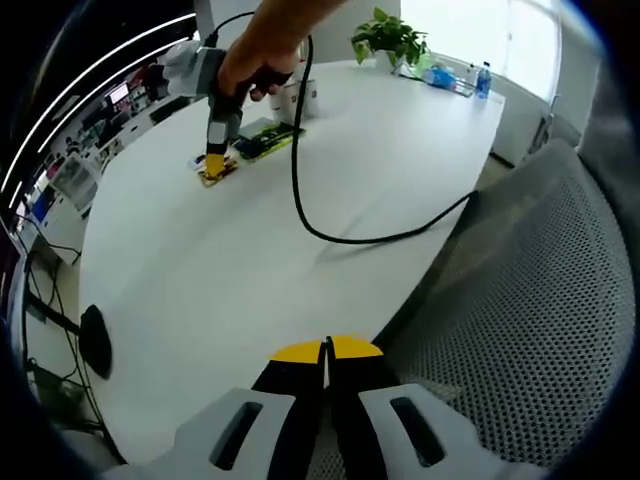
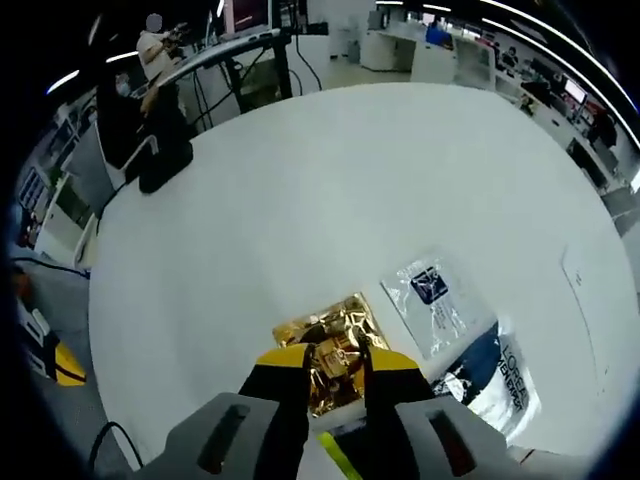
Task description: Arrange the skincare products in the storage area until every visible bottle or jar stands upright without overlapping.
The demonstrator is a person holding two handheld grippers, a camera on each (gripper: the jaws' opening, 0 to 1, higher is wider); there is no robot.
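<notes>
A large white round surface [image 2: 330, 190] carries a clear sachet [image 2: 432, 300] beside a blue-labelled one [image 2: 497, 375] near its edge, where the right tool [image 2: 336, 362] grips a crinkled gold foil sachet [image 2: 330, 345], while the left tool [image 1: 327, 352] hangs closed, holding nothing.

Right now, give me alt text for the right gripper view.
The right gripper closes on a crinkled gold foil sachet lying on a white table. Two clear-wrapped sachets lie to its right.
</notes>
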